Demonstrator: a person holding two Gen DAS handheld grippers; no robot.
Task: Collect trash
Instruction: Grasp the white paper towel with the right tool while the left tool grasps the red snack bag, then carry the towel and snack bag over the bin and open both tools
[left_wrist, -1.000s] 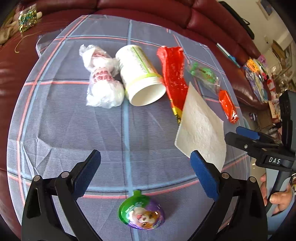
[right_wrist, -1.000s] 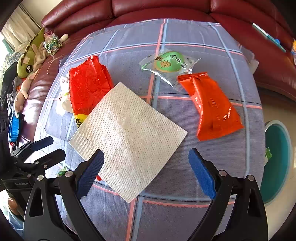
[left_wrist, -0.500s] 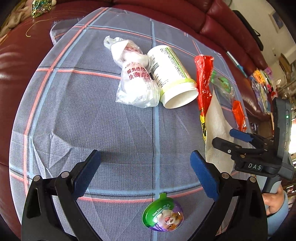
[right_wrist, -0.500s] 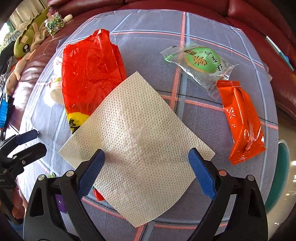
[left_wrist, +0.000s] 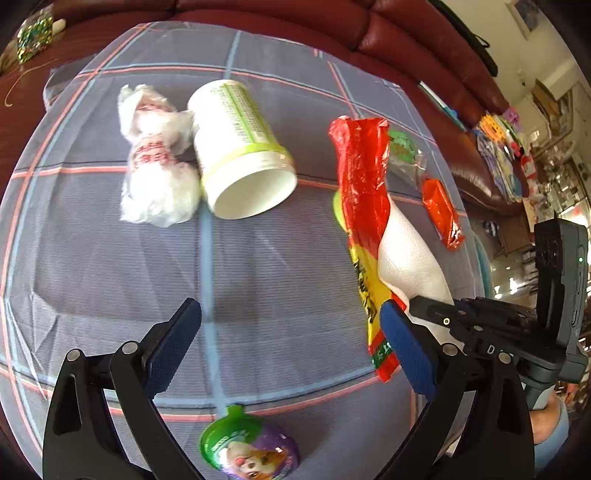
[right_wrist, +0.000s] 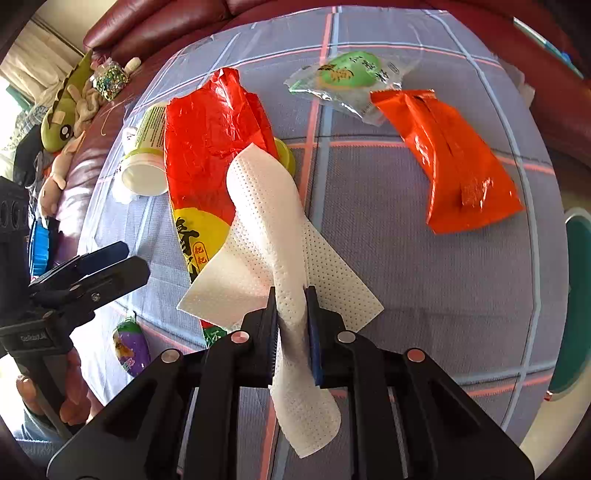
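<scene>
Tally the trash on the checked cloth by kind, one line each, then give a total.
Paper towel, pinched in the right claw: 1
Red and orange wrappers: 2
Green snack packet: 1
White plastic cup: 1
Crumpled white plastic bag: 1
Purple and green jelly cup: 1
Total: 7

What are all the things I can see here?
paper towel: 1, white, pinched in right gripper
long wrapper: 1, red and yellow, under towel
orange packet: 1, right side of cloth
clear packet: 1, green label, far side
cup: 1, white and green, lying on side
plastic bag: 1, white, beside cup
capsule toy: 1, green and purple, near edge
left gripper: open, empty
right gripper: shut
</scene>
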